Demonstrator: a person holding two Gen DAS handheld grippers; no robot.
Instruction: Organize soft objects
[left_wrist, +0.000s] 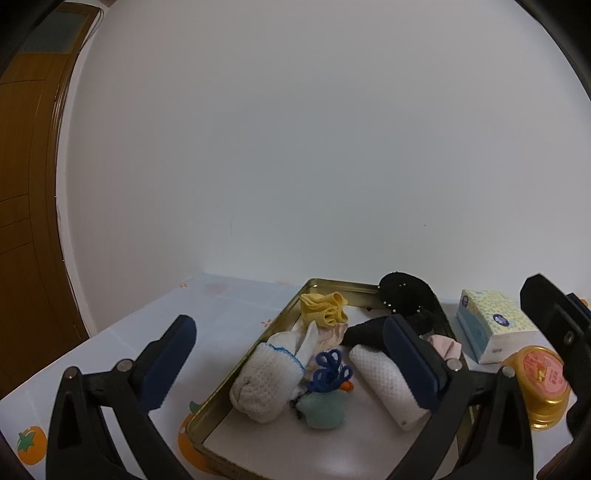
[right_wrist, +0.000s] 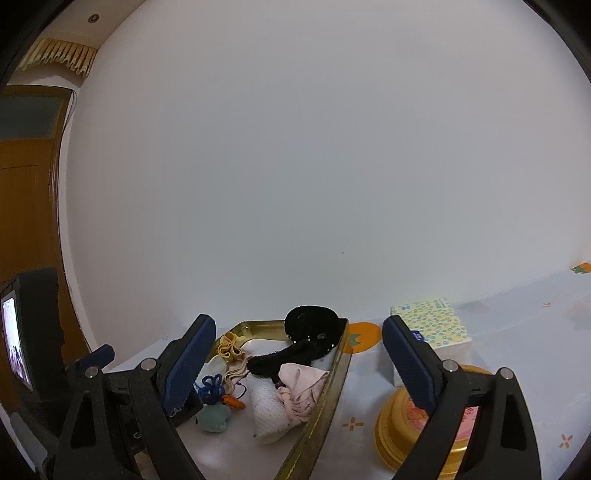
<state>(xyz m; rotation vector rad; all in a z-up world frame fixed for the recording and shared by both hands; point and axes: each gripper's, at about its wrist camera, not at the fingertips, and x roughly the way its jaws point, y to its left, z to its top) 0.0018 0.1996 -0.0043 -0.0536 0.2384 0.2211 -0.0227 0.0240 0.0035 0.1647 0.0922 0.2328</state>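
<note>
Rolled white cloth (left_wrist: 388, 384) lies lengthwise along gold tray (left_wrist: 236, 373).

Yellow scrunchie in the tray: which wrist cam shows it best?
Left wrist. There the yellow scrunchie sits unobstructed at the far end of the gold tray, folds clearly visible. In the right wrist view it appears smaller, close beside that tongs' left finger.

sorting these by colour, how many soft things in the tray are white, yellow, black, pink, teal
white: 2, towel roll and towel roll
yellow: 1, cloth
black: 1, black piece
pink: 1, cloth
teal: 1, plush
total: 6 in the tray
</note>
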